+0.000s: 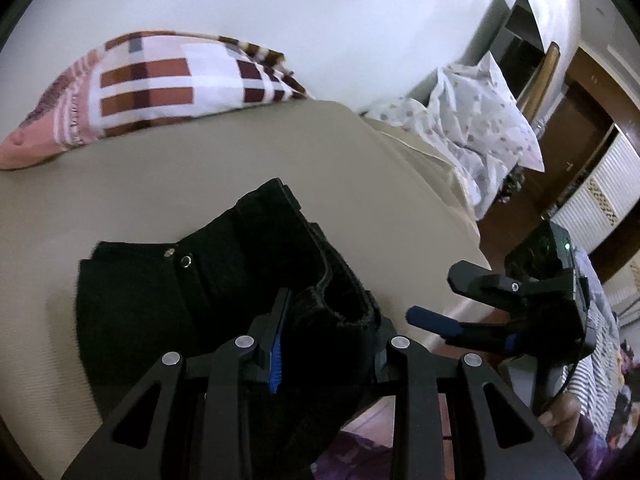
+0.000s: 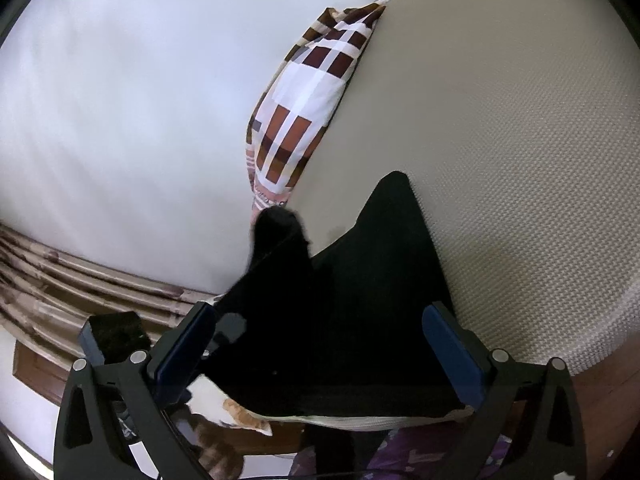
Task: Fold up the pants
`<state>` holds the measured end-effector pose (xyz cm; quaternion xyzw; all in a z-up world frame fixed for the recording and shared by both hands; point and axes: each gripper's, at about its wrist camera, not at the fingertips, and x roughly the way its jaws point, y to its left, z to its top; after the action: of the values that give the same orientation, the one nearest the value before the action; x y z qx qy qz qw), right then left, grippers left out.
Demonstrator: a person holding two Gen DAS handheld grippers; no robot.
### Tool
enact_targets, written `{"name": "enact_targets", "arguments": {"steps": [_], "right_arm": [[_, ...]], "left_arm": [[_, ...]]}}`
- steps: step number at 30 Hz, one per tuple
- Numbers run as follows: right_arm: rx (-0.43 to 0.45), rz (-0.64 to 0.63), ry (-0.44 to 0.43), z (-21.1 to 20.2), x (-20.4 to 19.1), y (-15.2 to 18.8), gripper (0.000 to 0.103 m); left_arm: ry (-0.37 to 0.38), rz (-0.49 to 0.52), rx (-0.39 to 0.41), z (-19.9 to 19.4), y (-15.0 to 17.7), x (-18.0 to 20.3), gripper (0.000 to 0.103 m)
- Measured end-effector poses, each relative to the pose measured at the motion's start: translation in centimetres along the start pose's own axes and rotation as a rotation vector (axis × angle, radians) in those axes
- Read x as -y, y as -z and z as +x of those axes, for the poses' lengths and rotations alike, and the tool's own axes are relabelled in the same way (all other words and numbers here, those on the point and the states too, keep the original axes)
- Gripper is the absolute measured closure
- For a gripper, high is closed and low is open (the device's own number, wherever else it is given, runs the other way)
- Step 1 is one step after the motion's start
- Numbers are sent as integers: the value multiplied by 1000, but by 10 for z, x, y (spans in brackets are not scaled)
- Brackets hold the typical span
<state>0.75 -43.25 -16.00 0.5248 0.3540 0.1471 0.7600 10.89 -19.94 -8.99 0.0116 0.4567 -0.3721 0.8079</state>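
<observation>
Black pants (image 1: 168, 300) lie bunched near the mattress (image 1: 360, 184) edge, a fold pinched in the left gripper (image 1: 320, 344). Right gripper (image 2: 320, 344) spread, pants between its fingers, untouched. Checked pillow (image 1: 160, 84) at far edge; nothing blocking.

Matt black cloth pants (image 1: 160, 300), woven beige mattress (image 2: 520, 120), checked cotton pillow (image 1: 160, 84)
</observation>
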Motion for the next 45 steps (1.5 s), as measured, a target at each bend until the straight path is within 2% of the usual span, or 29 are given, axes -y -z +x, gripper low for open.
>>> {"name": "enact_targets", "arguments": {"steps": [6,10,12,13,14,17,18,20,21,23,25,26,30,32,34,38,41,43,45], "right_arm": [[12,15,-7,-2,4,0,0],[38,41,-11,-7,11,-3,0],[46,55,-18,-10,13,-5,0],[48,57,-20,-11,13,-6,0],[50,57,-19,-12,13,-6,0],[49,54,-21,-14,10,-7,0],[51,49,-21,-16,8,-7,0],[61,43,-19,-21,6,-7,0],[67,45,-22,-23,5,-8,0],[74,64,-61,-28,5,-9,0],[68,81,-117,-31,4,-8,0],[57,80,-132,-30,2,-7,0],[0,38,-119,-16,-5,3,0],[-46,16,-131,-6,-8,8,0],[-108,0,-158,7,-11,13,3],[-169,-6,-90,22,-13,27,5],[-183,29,-107,20,-12,37,5],[-188,21,-26,19,-10,42,5],[-192,35,-13,22,-4,43,5]], "left_arm": [[17,17,-32,21,-4,17,72],[15,62,-66,38,-5,30,72],[42,86,-101,52,-2,35,68],[53,92,-121,58,0,36,63],[76,89,-142,63,2,36,60],[233,18,-173,58,2,31,57],[266,2,-151,46,0,28,57],[281,-1,-76,16,-7,21,55],[269,6,-13,-6,-11,14,52],[200,10,89,-42,-11,-2,27],[92,-6,188,-76,-4,-27,17],[57,-16,213,-85,1,-40,16],[-120,-46,167,-98,35,-91,16],[-172,-66,134,-97,54,-110,16],[-196,-100,98,-92,74,-128,16],[-191,-165,71,-87,104,-149,16],[-170,-194,71,-84,110,-154,16],[-156,-196,71,-84,111,-153,16],[-148,-192,61,-82,110,-149,16]]}}
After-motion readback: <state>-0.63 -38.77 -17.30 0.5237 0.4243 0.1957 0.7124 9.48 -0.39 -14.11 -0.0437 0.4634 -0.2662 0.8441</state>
